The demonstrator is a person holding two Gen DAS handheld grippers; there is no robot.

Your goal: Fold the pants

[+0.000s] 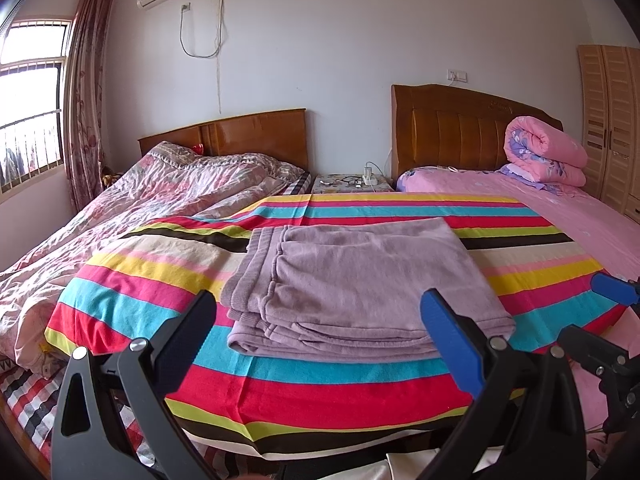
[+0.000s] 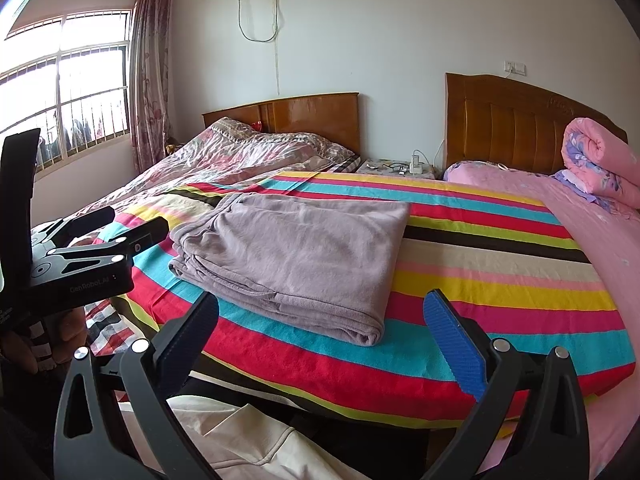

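Note:
Lilac pants [image 1: 352, 280] lie folded into a thick rectangle on the striped cloth [image 1: 304, 396]; the right wrist view shows the pants [image 2: 296, 256] as well, to the left of centre on that cloth [image 2: 500, 280]. My left gripper [image 1: 320, 320] is open, hovering just short of the stack's near edge with nothing between its fingers. My right gripper [image 2: 322, 320] is open too, near the stack's front right corner, holding nothing. The left gripper's body [image 2: 96, 248] appears at the left of the right wrist view, and a hand [image 2: 60, 332] holds it.
The striped cloth covers a board between two beds. A rumpled floral quilt [image 1: 152, 200] lies on the left, a pink sheet [image 1: 592, 216] with a rolled pink quilt [image 1: 548, 148] on the right. A nightstand [image 1: 352, 182] stands at the back. Cream fabric [image 2: 248, 440] lies below the near edge.

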